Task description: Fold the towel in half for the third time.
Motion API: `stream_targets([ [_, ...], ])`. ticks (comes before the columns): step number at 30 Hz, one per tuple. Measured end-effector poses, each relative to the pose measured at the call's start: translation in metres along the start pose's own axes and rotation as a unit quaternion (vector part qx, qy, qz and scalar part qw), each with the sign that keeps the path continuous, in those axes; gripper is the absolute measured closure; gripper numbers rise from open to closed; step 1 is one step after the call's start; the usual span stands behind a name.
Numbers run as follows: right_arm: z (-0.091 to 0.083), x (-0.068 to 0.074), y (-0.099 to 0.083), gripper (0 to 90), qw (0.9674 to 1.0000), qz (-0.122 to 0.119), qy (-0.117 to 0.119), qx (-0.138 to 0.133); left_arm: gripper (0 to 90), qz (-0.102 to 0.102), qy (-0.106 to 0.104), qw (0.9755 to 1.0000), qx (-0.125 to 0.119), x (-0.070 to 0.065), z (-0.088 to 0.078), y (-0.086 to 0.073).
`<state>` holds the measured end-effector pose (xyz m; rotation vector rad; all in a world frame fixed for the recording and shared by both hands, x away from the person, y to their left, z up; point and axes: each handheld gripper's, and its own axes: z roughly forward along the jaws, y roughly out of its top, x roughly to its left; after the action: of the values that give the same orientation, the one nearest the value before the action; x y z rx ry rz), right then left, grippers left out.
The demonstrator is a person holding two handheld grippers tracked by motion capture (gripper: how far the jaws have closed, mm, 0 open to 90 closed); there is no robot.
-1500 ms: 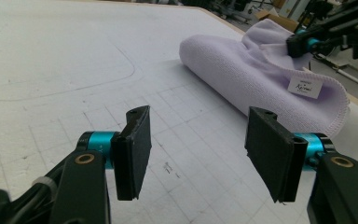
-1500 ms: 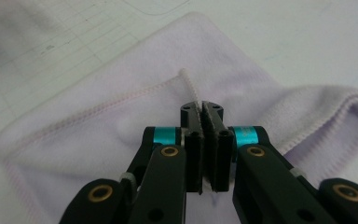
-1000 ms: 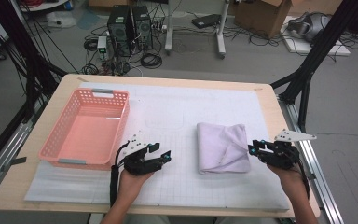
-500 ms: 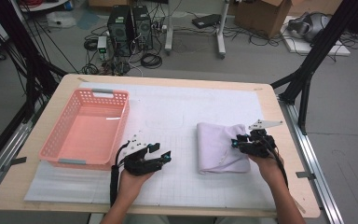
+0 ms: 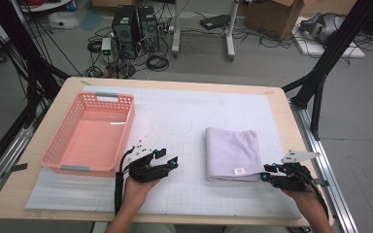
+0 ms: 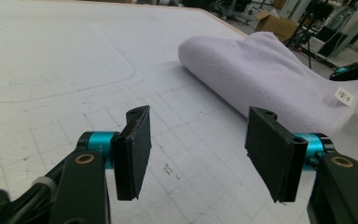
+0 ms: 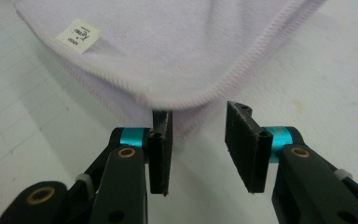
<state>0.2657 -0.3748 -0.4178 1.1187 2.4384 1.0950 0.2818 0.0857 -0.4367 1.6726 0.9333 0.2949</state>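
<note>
Right gripper (image 7: 198, 149): jaws apart with nothing pinched, having just opened a little, and the near right corner of the folded lilac towel (image 5: 232, 153) lies directly ahead of the tips, one pad at its hem. Left gripper (image 5: 167, 162): jaws wide and empty, resting well apart from the towel, which lies to its right on the white mat (image 5: 175, 111), fold line running front to back. The right gripper view shows the stitched hem and label (image 7: 78, 34) close up; the high view shows the pink basket (image 5: 90, 138) at far left.

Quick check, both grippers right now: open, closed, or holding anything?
Left gripper: open, holding nothing, over bare mat.
Right gripper: open, jaws have just been opening, at the near corner of the folded lilac towel, not clamped on it.
</note>
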Motion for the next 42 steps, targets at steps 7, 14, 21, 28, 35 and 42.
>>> stream_targets([
  [7,-0.020,-0.005,0.009,62.8,0.9961,0.032,-0.026,-0.078,41.0,0.001,0.000,1.0000,0.000,-0.001,0.001,0.000],
  [14,0.025,0.006,0.031,62.5,0.9979,0.014,-0.023,-0.058,41.0,0.001,-0.001,1.0000,0.000,0.000,0.001,0.000],
  [21,0.034,0.004,0.014,61.0,0.9984,-0.002,-0.051,-0.023,40.9,0.000,0.000,1.0000,0.002,0.000,0.001,0.000],
  [28,0.042,0.001,0.053,60.6,0.9960,0.016,-0.062,-0.063,40.9,0.002,-0.001,1.0000,0.001,0.000,0.001,0.000],
  [35,0.086,-0.023,0.086,67.2,0.9924,0.017,-0.122,0.003,40.8,0.002,-0.002,1.0000,-0.001,0.001,-0.001,0.000],
  [42,0.086,-0.034,0.079,59.0,0.9861,0.051,-0.158,-0.011,40.7,0.001,-0.002,1.0000,0.000,0.003,-0.002,-0.001],
])
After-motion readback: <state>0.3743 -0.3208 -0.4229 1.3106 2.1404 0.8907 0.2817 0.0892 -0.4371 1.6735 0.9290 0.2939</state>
